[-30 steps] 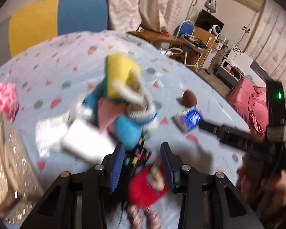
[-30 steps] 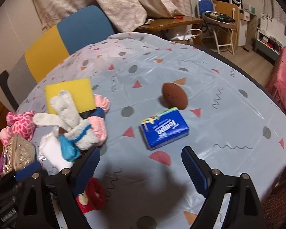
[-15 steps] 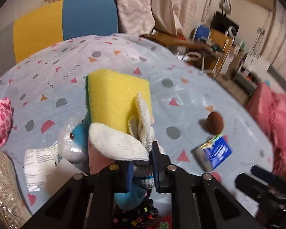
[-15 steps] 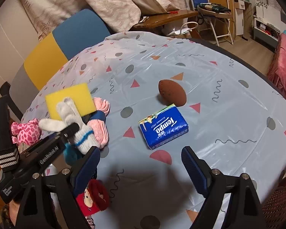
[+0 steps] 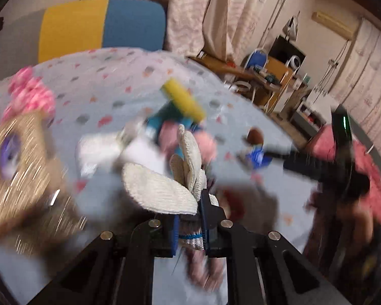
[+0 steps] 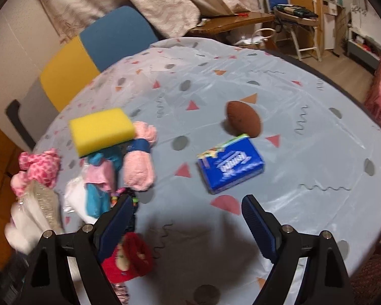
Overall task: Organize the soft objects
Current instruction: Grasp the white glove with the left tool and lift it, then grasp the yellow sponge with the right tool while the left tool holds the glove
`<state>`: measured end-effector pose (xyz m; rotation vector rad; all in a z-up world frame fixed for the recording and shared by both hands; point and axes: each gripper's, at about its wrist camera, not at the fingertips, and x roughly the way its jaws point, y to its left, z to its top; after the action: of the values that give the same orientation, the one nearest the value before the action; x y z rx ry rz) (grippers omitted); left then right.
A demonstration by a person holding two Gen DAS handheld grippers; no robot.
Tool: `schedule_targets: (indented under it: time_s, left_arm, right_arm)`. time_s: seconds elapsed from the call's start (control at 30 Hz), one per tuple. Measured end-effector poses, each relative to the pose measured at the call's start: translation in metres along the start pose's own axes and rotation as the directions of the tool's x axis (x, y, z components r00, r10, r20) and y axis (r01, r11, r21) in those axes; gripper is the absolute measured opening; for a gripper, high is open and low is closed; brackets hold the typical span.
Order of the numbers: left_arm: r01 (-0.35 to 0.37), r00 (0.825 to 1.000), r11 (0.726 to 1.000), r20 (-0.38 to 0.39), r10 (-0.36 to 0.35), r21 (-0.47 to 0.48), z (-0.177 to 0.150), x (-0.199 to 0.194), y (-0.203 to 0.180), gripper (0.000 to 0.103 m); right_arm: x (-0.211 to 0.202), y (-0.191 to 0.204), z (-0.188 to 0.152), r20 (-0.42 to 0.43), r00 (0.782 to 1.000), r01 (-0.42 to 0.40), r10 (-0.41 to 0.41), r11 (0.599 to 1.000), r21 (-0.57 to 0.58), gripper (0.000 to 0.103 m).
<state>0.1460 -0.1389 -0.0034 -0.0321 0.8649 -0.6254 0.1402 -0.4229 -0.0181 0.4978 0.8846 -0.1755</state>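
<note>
My left gripper (image 5: 189,218) is shut on a white knit glove (image 5: 165,185) and holds it lifted above the table; the view is blurred. On the table lies a pile: a yellow sponge (image 6: 101,129), a pink knit glove (image 6: 139,167), and a blue and pink soft toy (image 6: 99,180). A red doll (image 6: 129,259) lies by my right gripper's left finger. My right gripper (image 6: 188,218) is open and empty above the tablecloth (image 6: 241,76), short of a blue tissue pack (image 6: 231,167) and a brown soft football (image 6: 243,119).
A gold glitter bag (image 5: 20,178) stands at the left with a pink spotted plush (image 6: 40,170) behind it. A yellow and blue chair (image 6: 96,53) stands behind the table. A desk and folding chair (image 6: 292,15) are at the far right.
My left gripper has pulled the white glove off the pile, up and back to the left, uncovering the sponge and pink glove. The right gripper has barely moved.
</note>
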Motion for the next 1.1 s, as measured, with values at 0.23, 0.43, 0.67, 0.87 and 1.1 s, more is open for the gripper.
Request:
schedule_targets:
  time_s: [0.23, 0.43, 0.67, 0.87, 1.1]
  left_arm:
    - [-0.044, 0.997, 0.994, -0.073, 0.036, -0.104, -0.079, -0.040, 0.042, 0.014]
    - [-0.072, 0.996, 0.987, -0.057, 0.064, -0.145, -0.104, -0.058, 0.058, 0.014]
    - [-0.056, 0.998, 0.982, -0.037, 0.050, -0.182, -0.111, -0.066, 0.069, 0.014]
    - [-0.043, 0.999, 0.980, -0.033, 0.037, -0.196, -0.112, -0.066, 0.072, 0.014]
    - [-0.048, 0.999, 0.975, -0.033, 0.041, -0.216, -0.113, -0.066, 0.076, 0.014]
  right_arm:
    - [0.002, 0.017, -0.001, -0.044, 0.937, -0.344, 0.348, 0.936, 0.077, 0.089]
    - [0.028, 0.043, 0.021, 0.008, 0.853, -0.500, 0.522, 0.814, 0.294, 0.090]
    - [0.093, 0.036, 0.041, 0.085, 0.841, -0.476, 0.534, 0.658, 0.584, 0.090]
    - [0.125, 0.035, 0.046, 0.101, 0.868, -0.418, 0.486, 0.606, 0.677, 0.090]
    - [0.145, 0.043, 0.049, 0.109, 0.850, -0.442, 0.515, 0.584, 0.681, 0.051]
